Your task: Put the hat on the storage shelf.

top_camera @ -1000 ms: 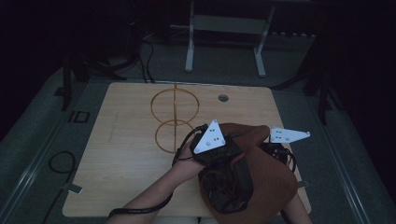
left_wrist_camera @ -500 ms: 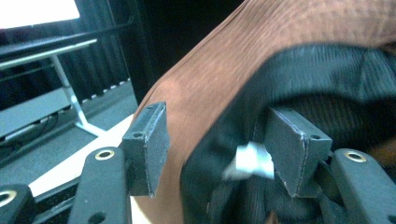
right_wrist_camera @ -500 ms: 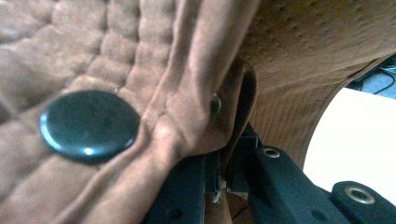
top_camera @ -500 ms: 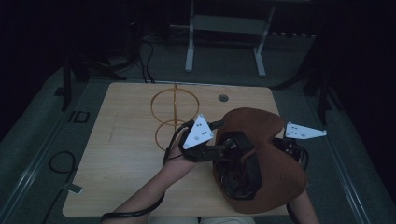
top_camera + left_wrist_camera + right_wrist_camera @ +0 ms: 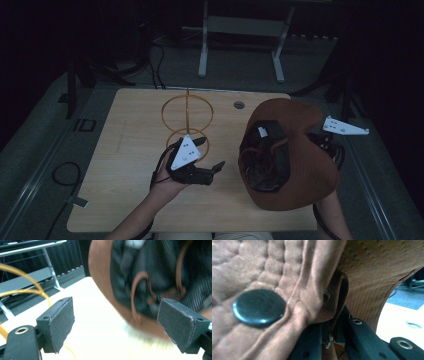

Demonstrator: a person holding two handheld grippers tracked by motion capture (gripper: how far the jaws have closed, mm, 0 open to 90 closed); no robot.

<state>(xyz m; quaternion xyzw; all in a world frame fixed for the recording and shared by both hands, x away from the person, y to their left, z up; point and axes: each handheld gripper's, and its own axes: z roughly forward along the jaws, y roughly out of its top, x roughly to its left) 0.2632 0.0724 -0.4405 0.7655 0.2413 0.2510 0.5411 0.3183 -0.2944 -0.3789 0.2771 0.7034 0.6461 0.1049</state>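
A brown suede hat (image 5: 295, 150) is held tilted over the right side of the table, its dark lining and chin strap facing left. My right gripper (image 5: 322, 145) sits behind it, mostly hidden. In the right gripper view its jaws (image 5: 332, 332) are shut on the hat's edge (image 5: 312, 290), next to a black button (image 5: 258, 306). My left gripper (image 5: 210, 154) is open in a hand at table centre, apart from the hat, its white plate on top. In the left gripper view the pads (image 5: 58, 321) stand wide apart with the blurred hat (image 5: 140, 277) ahead.
A gold wire stand of stacked rings (image 5: 187, 117) rises just behind the left gripper and appears as yellow wire (image 5: 22, 290) in the left gripper view. The wooden table (image 5: 130, 130) has a cable hole (image 5: 239, 105). A metal frame (image 5: 240, 45) stands beyond.
The hat has swung right and farther back with the right gripper. The left gripper has drawn away leftward from the hat and now stands open beside the stand.
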